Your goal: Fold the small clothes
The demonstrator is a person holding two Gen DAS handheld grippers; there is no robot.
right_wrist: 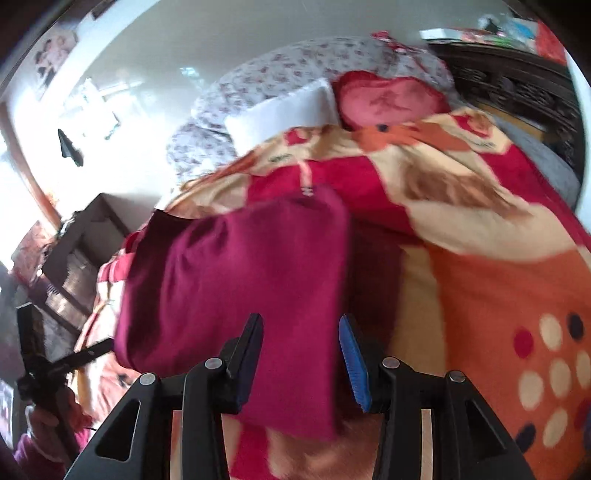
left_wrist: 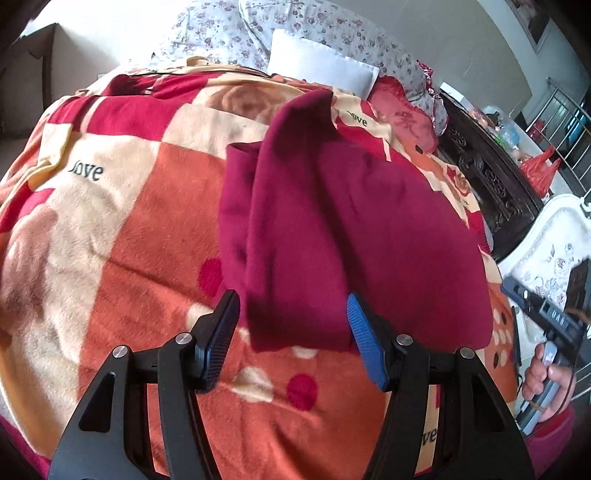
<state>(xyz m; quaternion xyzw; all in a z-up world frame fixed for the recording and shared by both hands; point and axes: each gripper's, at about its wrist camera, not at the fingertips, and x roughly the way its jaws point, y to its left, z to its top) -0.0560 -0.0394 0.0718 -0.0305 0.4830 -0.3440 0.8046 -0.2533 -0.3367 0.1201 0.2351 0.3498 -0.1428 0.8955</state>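
A dark red garment (left_wrist: 351, 229) lies partly folded on a red, orange and cream blanket (left_wrist: 129, 229) on a bed. My left gripper (left_wrist: 291, 328) is open, its fingers apart on either side of the garment's near edge, holding nothing. In the right wrist view the same garment (right_wrist: 240, 280) lies in front of my right gripper (right_wrist: 301, 354), which is open with the cloth's near edge between its fingers. The right wrist view is blurred. The right gripper's body and the hand holding it show at the right edge of the left wrist view (left_wrist: 550, 332).
A white pillow (left_wrist: 321, 66), a floral quilt (left_wrist: 258, 29) and a pink cushion (left_wrist: 402, 118) lie at the bed's head. A dark carved headboard (left_wrist: 487, 177) runs along the right. A cardboard box (right_wrist: 85, 236) stands beside the bed.
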